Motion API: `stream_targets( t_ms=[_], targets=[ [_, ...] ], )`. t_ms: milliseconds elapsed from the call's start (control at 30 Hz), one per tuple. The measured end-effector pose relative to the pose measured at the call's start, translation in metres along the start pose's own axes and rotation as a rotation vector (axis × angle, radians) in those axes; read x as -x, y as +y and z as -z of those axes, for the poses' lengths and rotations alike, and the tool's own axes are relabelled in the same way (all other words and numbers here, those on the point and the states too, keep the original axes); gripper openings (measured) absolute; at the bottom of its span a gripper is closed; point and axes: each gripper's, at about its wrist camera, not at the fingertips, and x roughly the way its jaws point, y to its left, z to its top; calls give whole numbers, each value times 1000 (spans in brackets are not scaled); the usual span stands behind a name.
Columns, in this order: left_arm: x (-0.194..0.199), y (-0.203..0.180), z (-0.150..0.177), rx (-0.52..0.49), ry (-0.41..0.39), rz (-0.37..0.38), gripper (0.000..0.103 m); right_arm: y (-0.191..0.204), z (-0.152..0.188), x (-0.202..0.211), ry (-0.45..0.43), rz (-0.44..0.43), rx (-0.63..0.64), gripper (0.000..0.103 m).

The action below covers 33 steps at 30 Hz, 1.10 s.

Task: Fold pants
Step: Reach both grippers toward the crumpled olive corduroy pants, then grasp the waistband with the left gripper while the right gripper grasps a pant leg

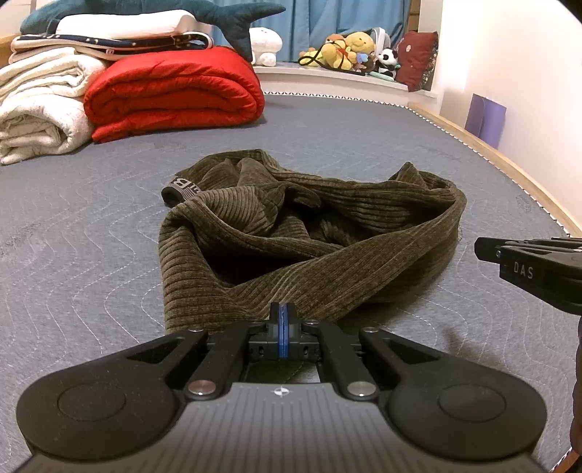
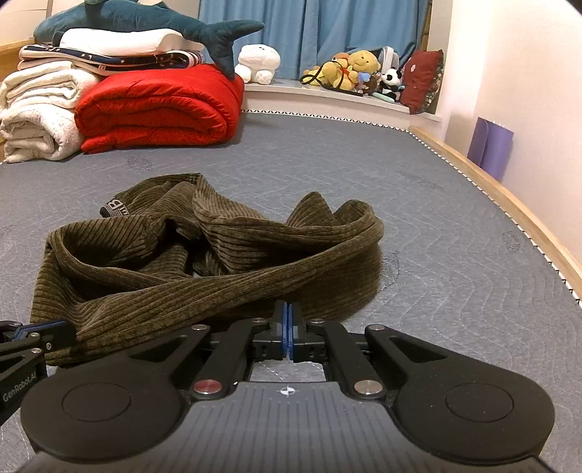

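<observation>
From the left wrist camera, the left gripper [image 1: 282, 320] has its blue-padded fingers pressed flat together, with no cloth visibly between them; their tips sit at the near hem of the olive corduroy pants [image 1: 305, 233]. The pants lie crumpled straight ahead on the grey quilted mattress [image 1: 91, 262], one leg looping from the fingertips out to the right and back round. A dark waistband with white lettering [image 1: 180, 187] shows at the heap's far left. To the right, near the pants' right side, the right gripper [image 1: 487, 249] enters side-on, marked "DAS"; whether it is parted or closed cannot be told from this angle. Far ahead to the left are a rolled red quilt [image 1: 174, 91] and stacked white blankets [image 1: 40, 105].

From the right wrist camera, the right gripper [image 2: 287, 324] is plainly clenched, blue pads meeting, tips touching or just short of the nearest leg fold; no fabric is visibly pinched. Here the pants [image 2: 203, 262] spread ahead and to the left, and the waistband [image 2: 115, 209] is far left. The left gripper [image 2: 54, 333] appears low at the left edge, its tip against the hem. A plush shark [image 2: 145, 18] tops the pile, and a purple folder [image 2: 491, 147] leans against the wall to the right.
</observation>
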Motion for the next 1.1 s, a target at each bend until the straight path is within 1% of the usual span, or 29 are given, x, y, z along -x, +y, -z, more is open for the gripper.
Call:
stream_targets(
  t_ms=[367, 433, 500, 533, 600, 667, 700, 733, 767, 800, 833, 867, 900, 933, 967, 1033, 1100],
  targets=[
    [4, 4, -6, 9, -6, 16, 0, 2, -1, -2, 1, 0, -1, 0],
    [7, 8, -13, 24, 5, 36, 0, 2, -1, -3, 2, 0, -3, 0],
    [9, 16, -29, 36, 22, 87, 0, 2, -2, -4, 5, -3, -13, 0],
    [10, 23, -40, 39, 23, 113, 2, 0, -3, -4, 5, -2, -25, 0],
    [10, 39, -59, 43, -11, 131, 3, -4, -6, -5, -1, -5, -47, 1],
    [4, 60, -73, 75, -24, 129, 9, -10, -9, -6, -10, -26, -81, 1],
    [-1, 74, -78, 114, -24, 149, 11, -13, -11, -7, -12, -36, -93, 2],
    [-7, 86, -78, 152, -26, 170, 21, -17, -13, -7, -20, -55, -109, 2],
    [-14, 99, -75, 192, -32, 189, 39, -20, -14, -6, -32, -72, -127, 2],
    [-21, 111, -70, 228, -36, 198, 50, -25, -16, -7, -46, -89, -151, 2],
    [-31, 119, -65, 255, -2, 183, 64, -28, -18, -8, -48, -104, -166, 11],
    [-41, 126, -65, 284, 58, 154, 64, -31, -21, -11, -46, -116, -177, 34],
    [-47, 133, -65, 322, 76, 162, 65, -34, -24, -14, -47, -126, -193, 50],
    [-49, 138, -65, 344, 66, 186, 71, -36, -26, -17, -53, -129, -203, 73],
    [-53, 140, -65, 355, 72, 189, 79, -38, -29, -20, -58, -133, -205, 81],
    [-63, 143, -64, 392, 98, 200, 84, -41, -36, -35, -32, -154, -208, 82],
    [-75, 143, -60, 430, 132, 235, 84, -48, -38, -54, 30, -179, -247, 83]
  ],
)
